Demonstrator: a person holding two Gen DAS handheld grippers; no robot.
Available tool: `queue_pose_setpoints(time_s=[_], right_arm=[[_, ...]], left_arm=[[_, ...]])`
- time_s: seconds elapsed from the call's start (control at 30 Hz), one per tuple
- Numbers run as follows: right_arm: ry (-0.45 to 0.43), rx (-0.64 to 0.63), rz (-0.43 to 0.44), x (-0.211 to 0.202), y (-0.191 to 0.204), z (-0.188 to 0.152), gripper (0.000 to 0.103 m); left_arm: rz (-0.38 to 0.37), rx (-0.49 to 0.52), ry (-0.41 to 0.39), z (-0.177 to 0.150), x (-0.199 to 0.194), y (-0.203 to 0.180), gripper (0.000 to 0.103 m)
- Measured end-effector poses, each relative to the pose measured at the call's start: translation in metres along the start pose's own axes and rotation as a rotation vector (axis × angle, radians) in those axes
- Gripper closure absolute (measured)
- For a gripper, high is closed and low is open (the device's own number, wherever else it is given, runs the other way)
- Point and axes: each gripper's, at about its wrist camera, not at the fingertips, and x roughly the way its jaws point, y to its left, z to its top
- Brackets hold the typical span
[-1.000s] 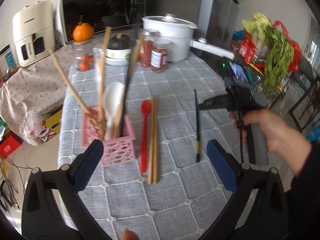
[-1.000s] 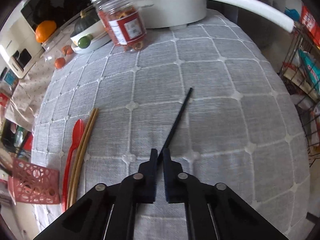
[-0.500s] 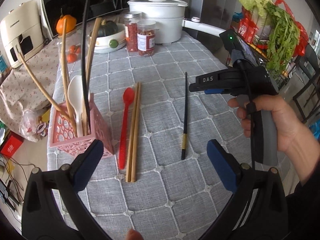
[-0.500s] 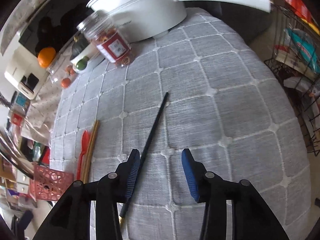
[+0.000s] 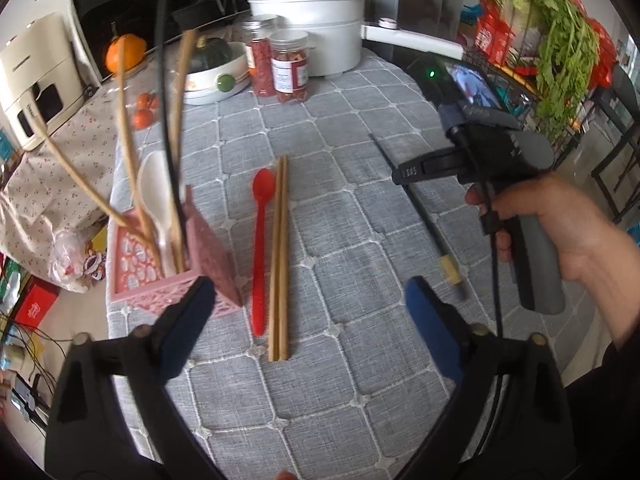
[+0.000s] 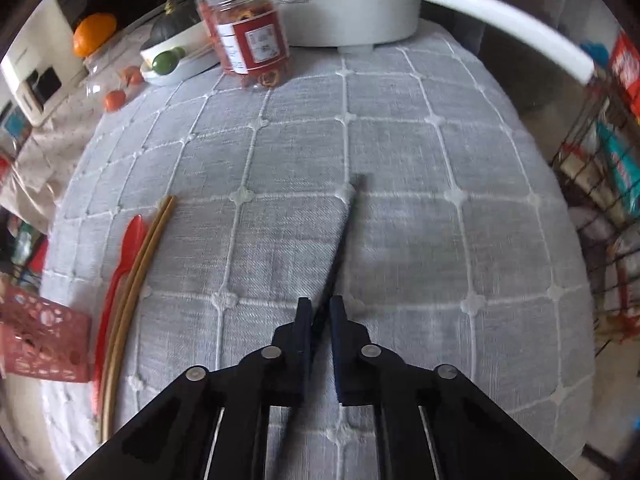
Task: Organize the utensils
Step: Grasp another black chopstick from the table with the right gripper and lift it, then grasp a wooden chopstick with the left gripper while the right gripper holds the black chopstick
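On the grey quilted cloth lie a red spoon (image 5: 260, 248) and a pair of wooden chopsticks (image 5: 279, 256), side by side. A pink basket (image 5: 172, 276) to their left holds wooden chopsticks, a white spoon and one black chopstick. My left gripper (image 5: 310, 324) hovers over the near ends of the spoon and the wooden pair. Its jaws are closing, wide apart, with nothing pressed between the pads. My right gripper (image 6: 320, 320) is shut on a black chopstick (image 6: 344, 232), whose far end still rests on the cloth. A hand (image 5: 552, 224) holds that gripper at the right.
A white pot (image 5: 316, 28) with a long handle, two jars (image 5: 290, 66), a bowl of squash (image 5: 212, 76) and an orange (image 5: 126, 54) stand at the back. Greens and a wire rack (image 5: 560, 40) are off the right edge. The table drops off left of the basket.
The right jaws opened around the black chopstick half a second ago and have shut on it again. The left gripper came closer to the basket and spoon, and its jaws have narrowed slightly.
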Motion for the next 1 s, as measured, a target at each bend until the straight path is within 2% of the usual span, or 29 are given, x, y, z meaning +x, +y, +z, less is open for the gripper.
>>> queue_pose_setpoints(time_s=[0.1, 0.2, 0.27, 0.37, 0.53, 0.73, 0.9, 1.0], right_arm=[[0.005, 0.056, 0.035, -0.01, -0.023, -0.005, 0.097], [-0.014, 0.132, 0.092, -0.027, -0.05, -0.009, 0.097], [-0.03, 0.168, 0.119, -0.038, -0.065, -0.012, 0.097], [-0.042, 0.195, 0.142, -0.052, -0.081, -0.02, 0.097], [-0.048, 0.222, 0.179, -0.064, -0.094, -0.026, 0.097], [-0.045, 0.244, 0.217, -0.061, -0.093, -0.021, 0.097], [-0.034, 0.246, 0.239, -0.056, -0.09, -0.019, 0.097], [-0.032, 0.249, 0.24, -0.056, -0.09, -0.019, 0.097]], left_arm=[[-0.013, 0.033, 0.022, 0.009, 0.013, -0.016, 0.031], [-0.016, 0.054, 0.054, 0.023, 0.033, -0.034, 0.036], [-0.022, 0.043, 0.084, 0.035, 0.052, -0.044, 0.039], [-0.017, 0.011, 0.139, 0.058, 0.082, -0.051, 0.053], [0.082, -0.07, 0.196, 0.083, 0.118, -0.033, 0.061], [0.176, -0.098, 0.253, 0.089, 0.142, -0.011, 0.068], [0.176, -0.117, 0.298, 0.085, 0.156, 0.002, 0.085], [0.185, -0.125, 0.311, 0.082, 0.162, 0.007, 0.086]])
